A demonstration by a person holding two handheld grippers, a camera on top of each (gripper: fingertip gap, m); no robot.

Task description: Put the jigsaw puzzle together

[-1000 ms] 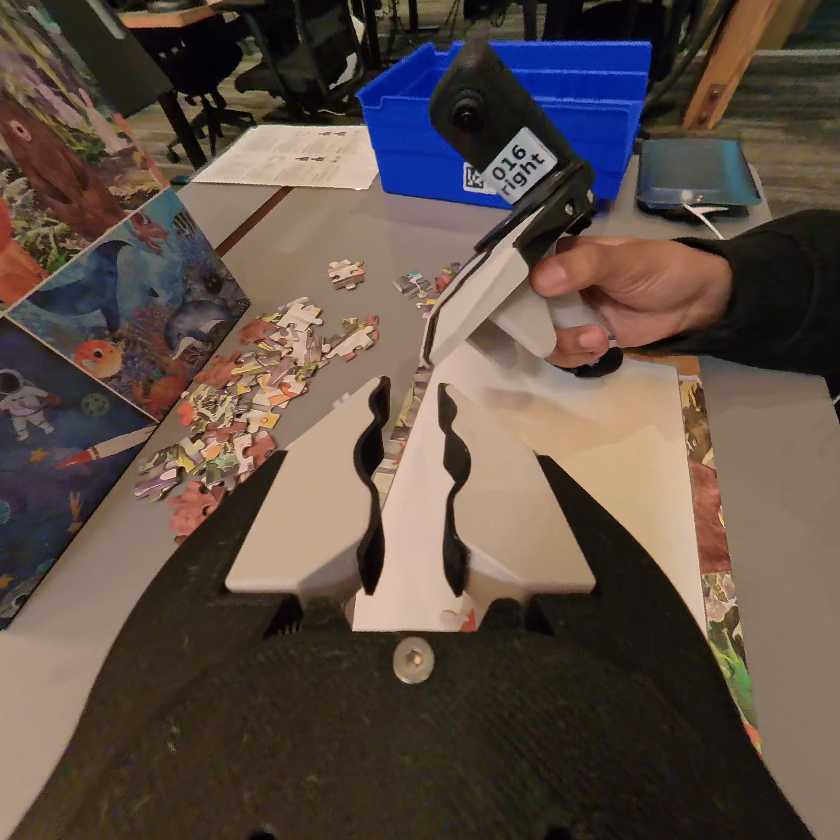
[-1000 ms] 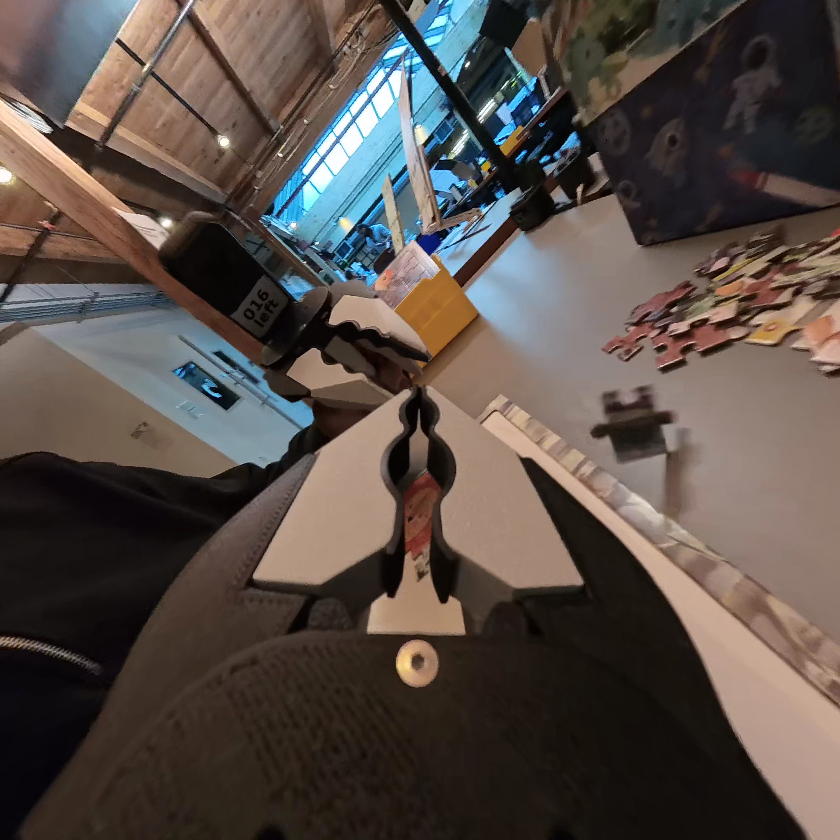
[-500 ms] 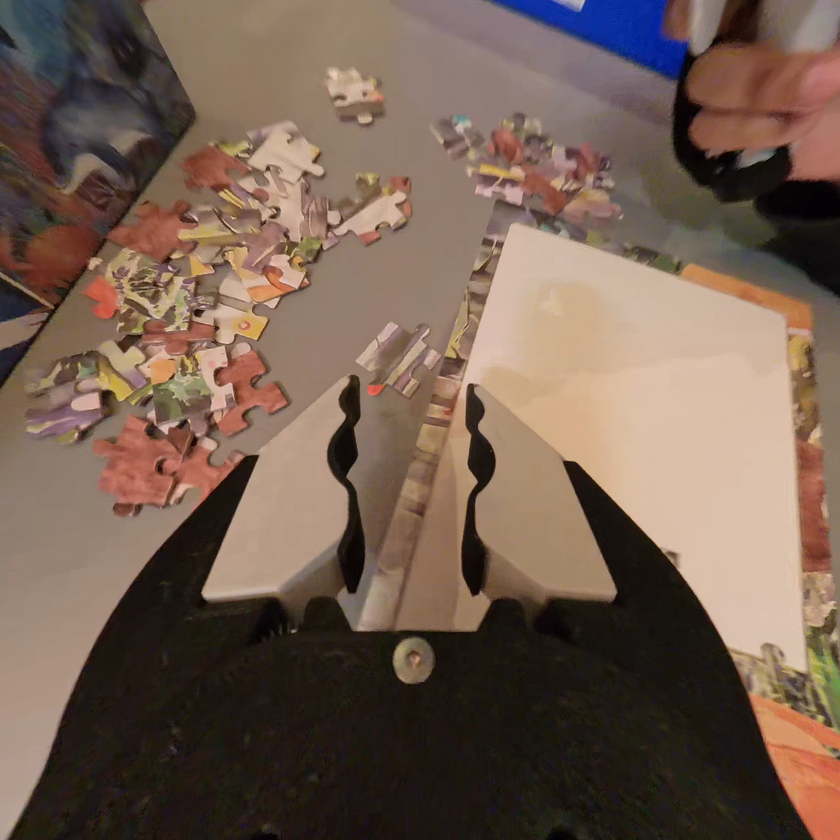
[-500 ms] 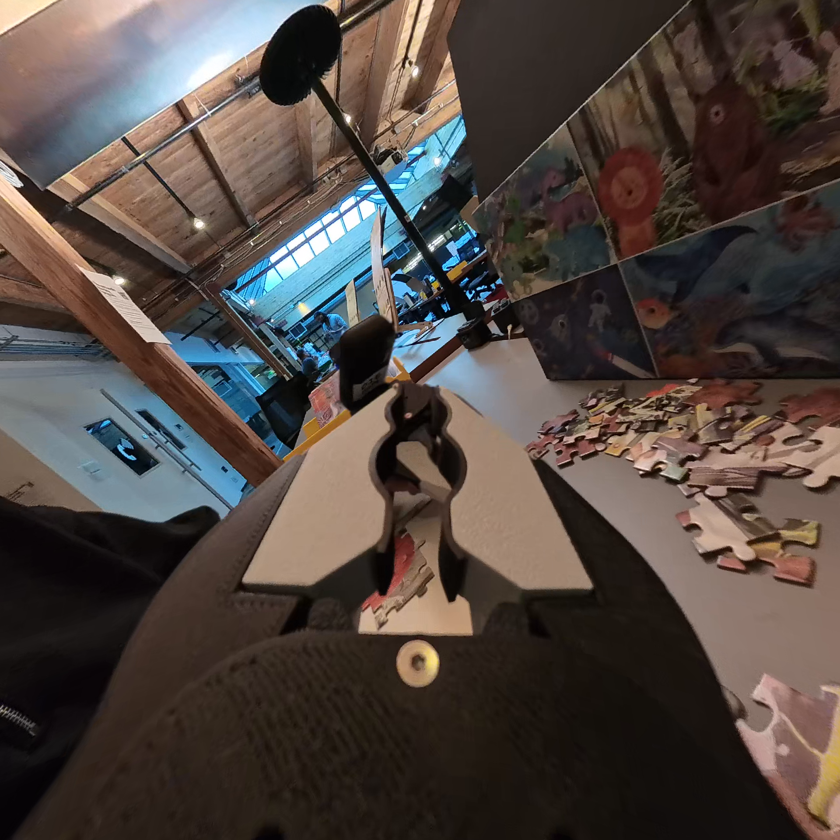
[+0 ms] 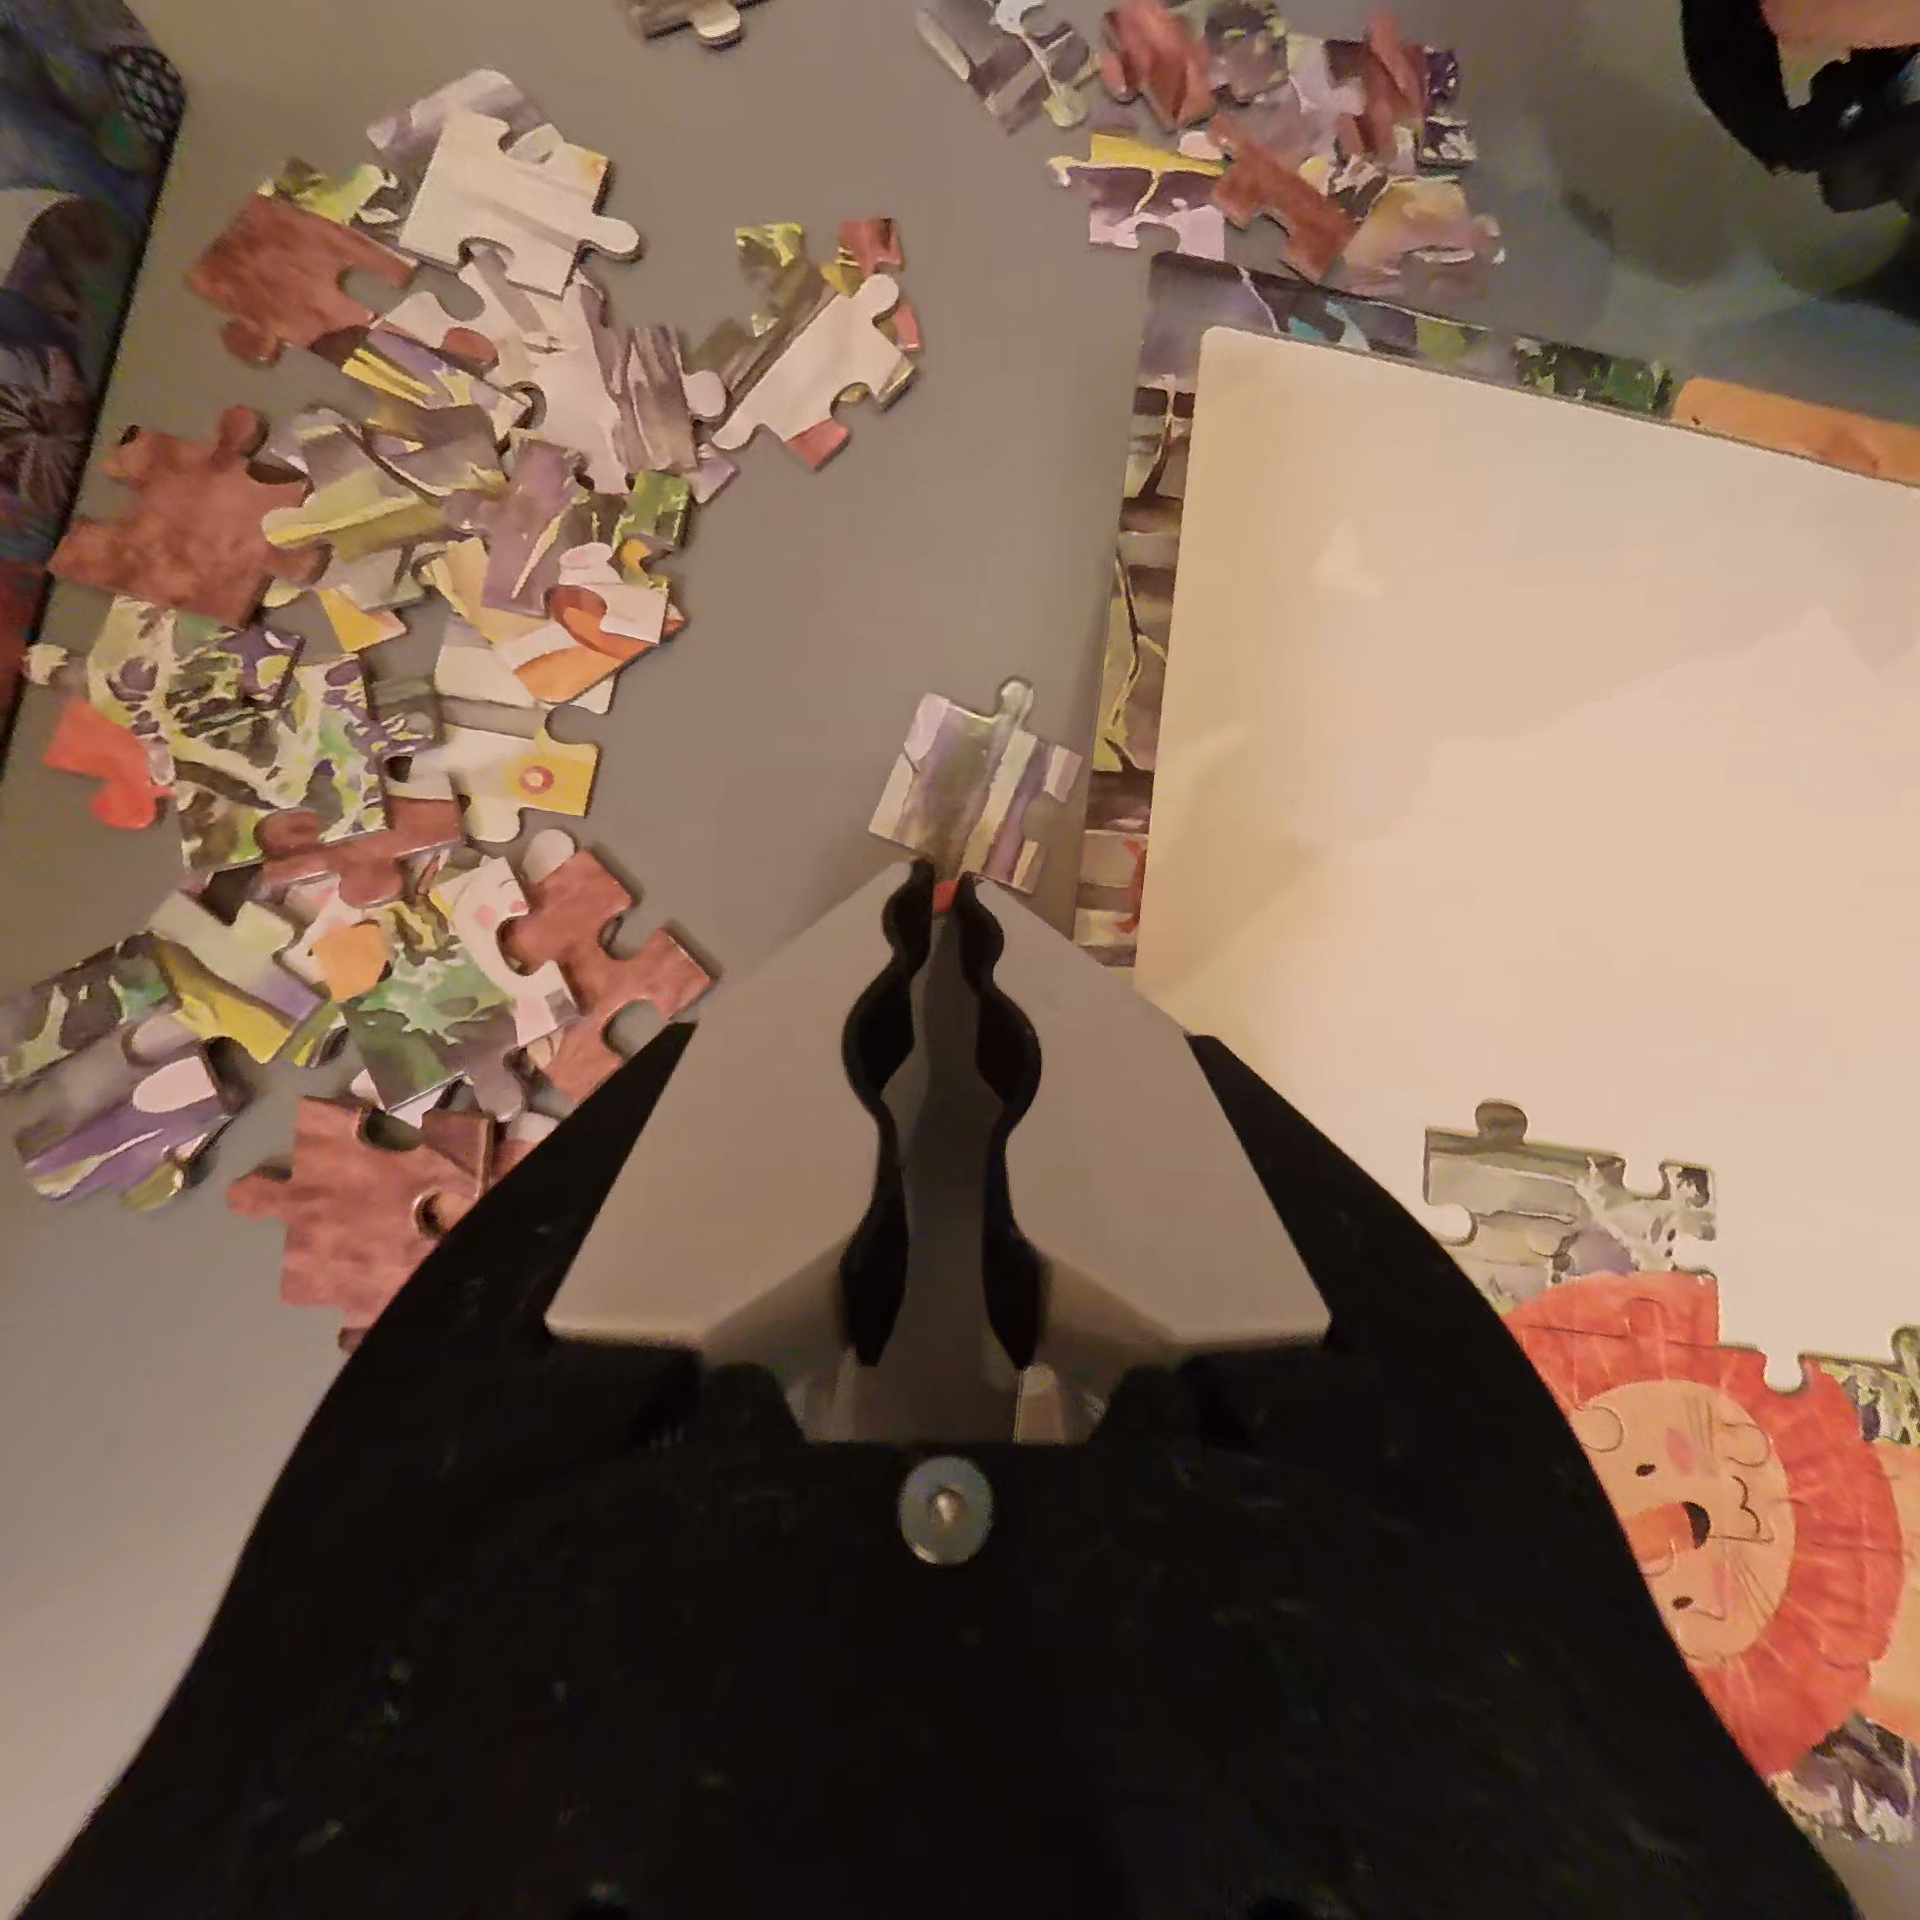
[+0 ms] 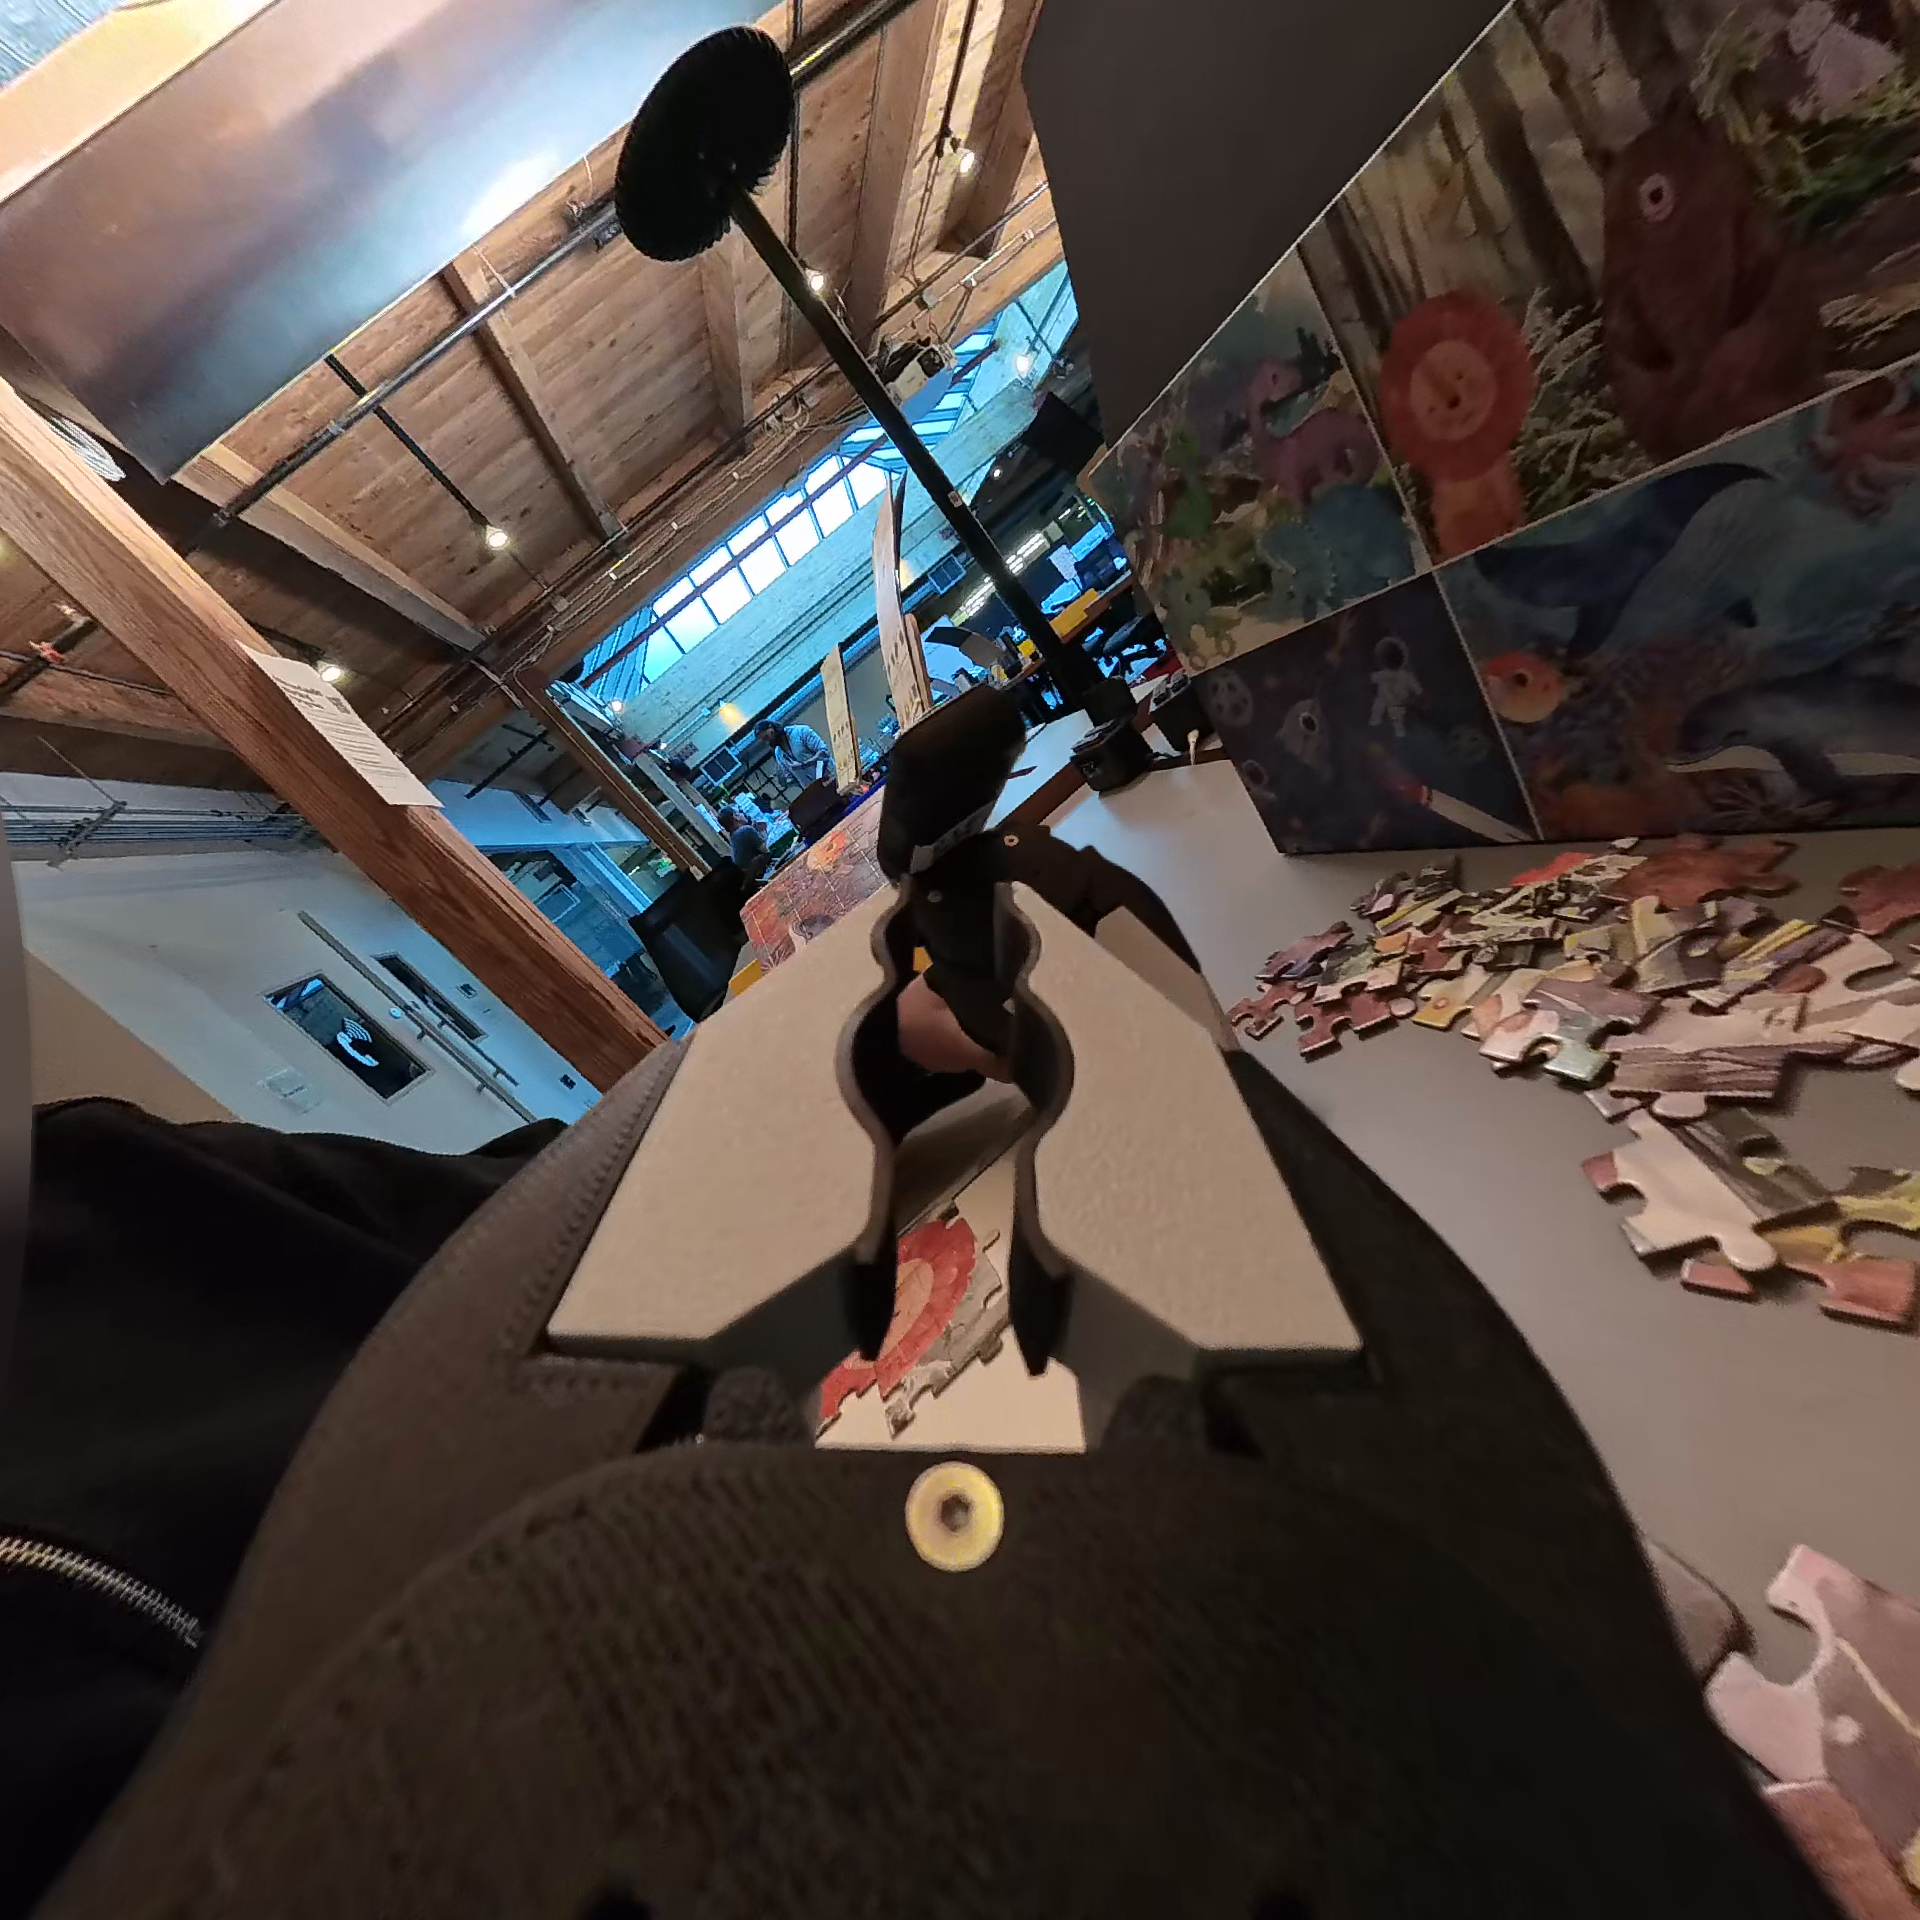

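My left gripper (image 5: pixel 938 883) is shut on the near edge of a purple-grey jigsaw piece (image 5: pixel 971 795), just left of the puzzle tray's left border (image 5: pixel 1127 623). The tray's white base (image 5: pixel 1507 675) is mostly bare. An assembled patch with an orange lion (image 5: pixel 1714 1538) fills its near right corner. My right gripper (image 6: pixel 954 920) is held low over the tray, its jaws a little apart and empty. The lion patch (image 6: pixel 925 1309) shows through its gap. Loose pieces lie in a heap (image 5: pixel 364 675) to the left, also in the right wrist view (image 6: pixel 1579 977).
A second small heap of pieces (image 5: pixel 1268 156) lies beyond the tray's far left corner. Picture boxes (image 6: pixel 1662 623) stand along the table's left side behind the heap. A black pole with a round disc (image 6: pixel 883 416) rises at the far end. Grey table (image 5: pixel 810 582) shows between heap and tray.
My left gripper came down over the table and shut on a loose piece beside the tray's border. My right gripper let go of its red piece, opened slightly and tilted upright.
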